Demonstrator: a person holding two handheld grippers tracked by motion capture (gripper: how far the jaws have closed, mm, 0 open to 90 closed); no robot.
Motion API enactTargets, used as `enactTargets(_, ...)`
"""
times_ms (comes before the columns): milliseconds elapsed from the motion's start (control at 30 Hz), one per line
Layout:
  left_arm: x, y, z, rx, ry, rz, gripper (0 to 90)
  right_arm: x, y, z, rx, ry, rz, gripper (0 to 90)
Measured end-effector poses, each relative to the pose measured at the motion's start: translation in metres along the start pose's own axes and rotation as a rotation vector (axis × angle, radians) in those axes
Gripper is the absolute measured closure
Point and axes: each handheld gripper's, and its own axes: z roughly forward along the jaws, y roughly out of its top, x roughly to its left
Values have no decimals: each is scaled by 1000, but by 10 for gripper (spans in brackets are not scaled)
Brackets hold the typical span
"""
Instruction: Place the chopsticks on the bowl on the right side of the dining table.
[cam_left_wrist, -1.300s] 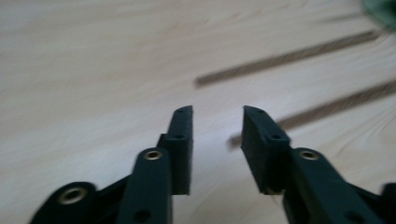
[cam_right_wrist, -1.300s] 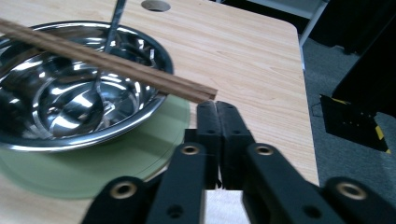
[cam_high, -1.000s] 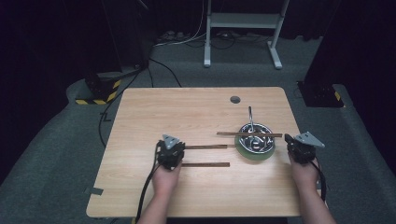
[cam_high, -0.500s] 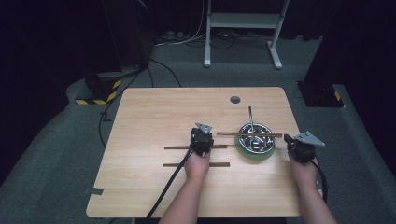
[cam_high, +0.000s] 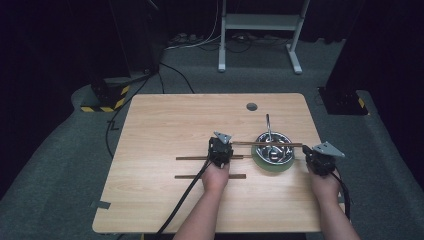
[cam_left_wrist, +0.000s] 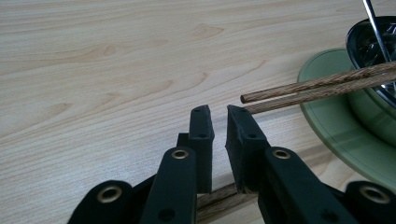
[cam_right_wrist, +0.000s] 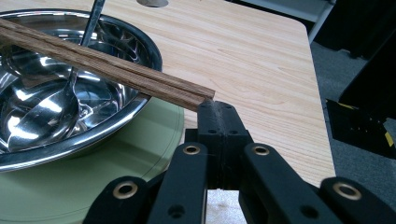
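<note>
Nearest us one loose chopstick (cam_high: 210, 176) lies on the bench (cam_high: 165, 120). Our left tool (cam_high: 220, 148), jaws slightly parted, hovers over another chopstick (cam_high: 192, 158). Our right tool (cam_right_wrist: 219, 122), pressed together, sits beside the chopstick pair (cam_right_wrist: 102, 63) resting across the steel bowl (cam_high: 285, 144).

A light wooden table (cam_high: 165, 120) fills the middle of the high view. Lying on it: two dark sticks (cam_high: 190, 158) at lower centre and a green plate (cam_high: 260, 162) right of centre.
</note>
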Motion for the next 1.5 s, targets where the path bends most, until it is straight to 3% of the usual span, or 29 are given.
enactTargets(1500,-2,1,2,-5,0,12,801,-4,0,0,-7,-9,4,892)
